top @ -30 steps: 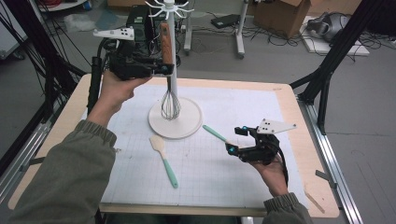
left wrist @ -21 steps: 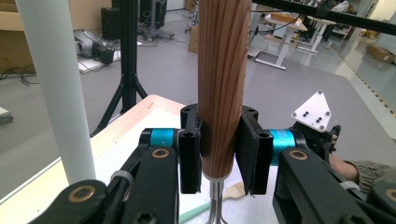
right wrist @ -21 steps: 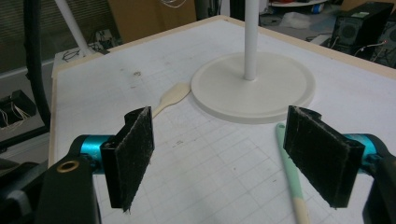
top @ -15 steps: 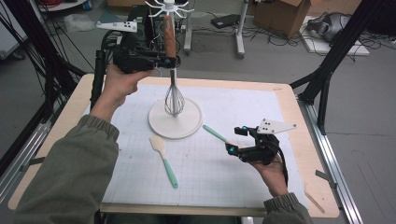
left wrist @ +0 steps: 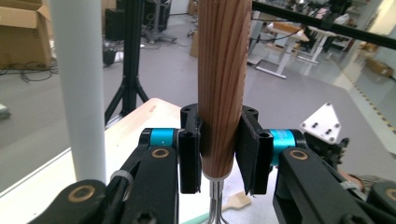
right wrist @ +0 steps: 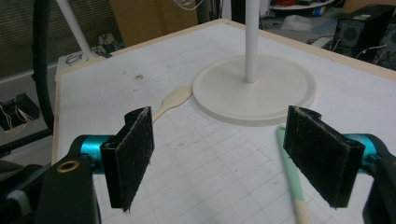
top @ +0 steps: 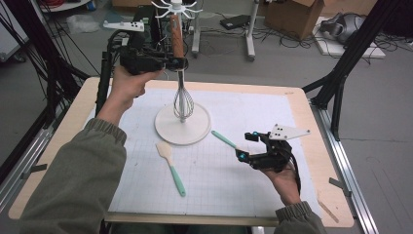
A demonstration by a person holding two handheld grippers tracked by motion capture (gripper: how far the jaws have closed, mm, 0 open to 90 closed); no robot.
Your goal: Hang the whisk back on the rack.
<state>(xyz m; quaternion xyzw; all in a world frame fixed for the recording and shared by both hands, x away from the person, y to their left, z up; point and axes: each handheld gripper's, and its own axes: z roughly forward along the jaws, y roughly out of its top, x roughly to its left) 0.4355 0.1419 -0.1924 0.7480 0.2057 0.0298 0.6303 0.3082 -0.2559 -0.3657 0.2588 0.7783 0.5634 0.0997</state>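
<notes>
A whisk with a wooden handle [top: 176, 39] [left wrist: 222, 88] and steel wires [top: 183, 103] hangs upright over the white stand's round base [top: 199, 130]. My left gripper [top: 178, 62] [left wrist: 219, 149] is shut on the lower end of its handle, right beside the stand's pole [left wrist: 77, 88]. The handle's top reaches close to the hooks [top: 175, 7] at the pole's top. My right gripper [top: 243, 146] [right wrist: 224, 158] is held open low over the mat, with nothing between its pads [right wrist: 135, 154]. A teal-handled utensil [top: 224, 139] [right wrist: 292, 182] lies just ahead of it.
A spatula with a cream head and teal handle [top: 171, 166] lies on the gridded mat [top: 234, 195] in front of the base; its head [right wrist: 175, 100] lies left of the base [right wrist: 254, 88]. Tripod legs, cables and boxes stand on the floor beyond the table.
My left gripper has risen a little with the whisk and brought it more upright beside the pole. The right gripper has not moved.
</notes>
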